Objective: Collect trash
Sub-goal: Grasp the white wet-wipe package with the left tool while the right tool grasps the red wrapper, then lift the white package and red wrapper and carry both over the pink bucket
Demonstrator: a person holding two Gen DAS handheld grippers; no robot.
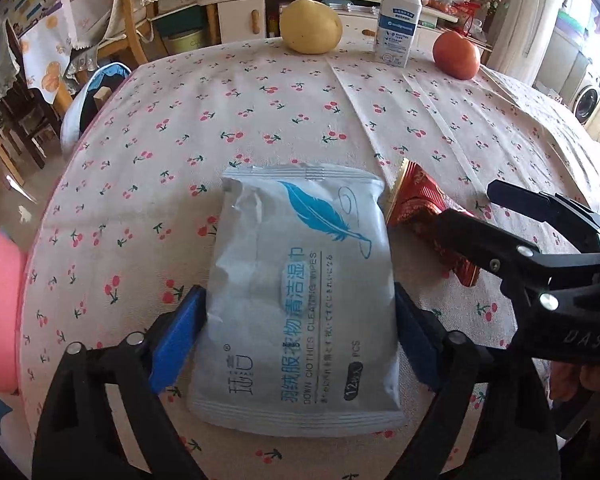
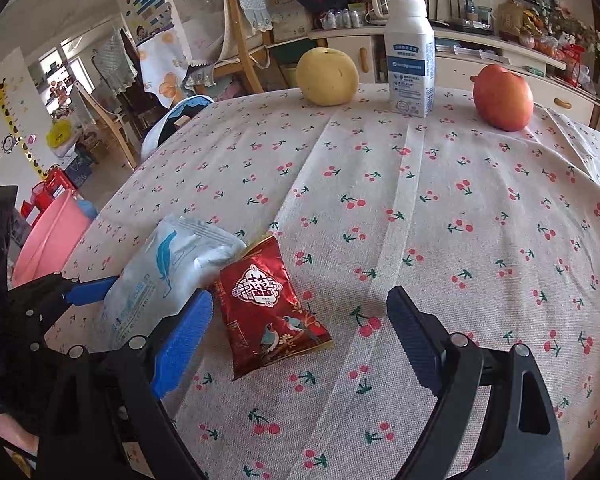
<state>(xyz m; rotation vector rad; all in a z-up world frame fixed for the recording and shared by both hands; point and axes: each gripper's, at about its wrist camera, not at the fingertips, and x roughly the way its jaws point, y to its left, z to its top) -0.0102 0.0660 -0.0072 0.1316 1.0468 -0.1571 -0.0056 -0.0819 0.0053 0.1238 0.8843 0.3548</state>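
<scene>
Wet-wipes pack (image 1: 300,292): pale grey-white, blue feather print, crumpled, lying flat. Red foil snack wrapper (image 2: 270,312), bird motif, lies flat, its corner against the pack's right edge.

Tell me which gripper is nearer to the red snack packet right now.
Right. The right gripper has the red snack packet lying between its open fingers, untouched. The left gripper sits beside it, straddling the wet wipes pack, which overlaps the packet's edge.

Cherry-print tabletop (image 2: 420,208), creased. Near edge: wipes pack (image 1: 300,280) touching red snack wrapper (image 2: 266,312). Far edge: yellow pear (image 2: 327,76), white bottle (image 2: 410,60), red apple (image 2: 502,98).
</scene>
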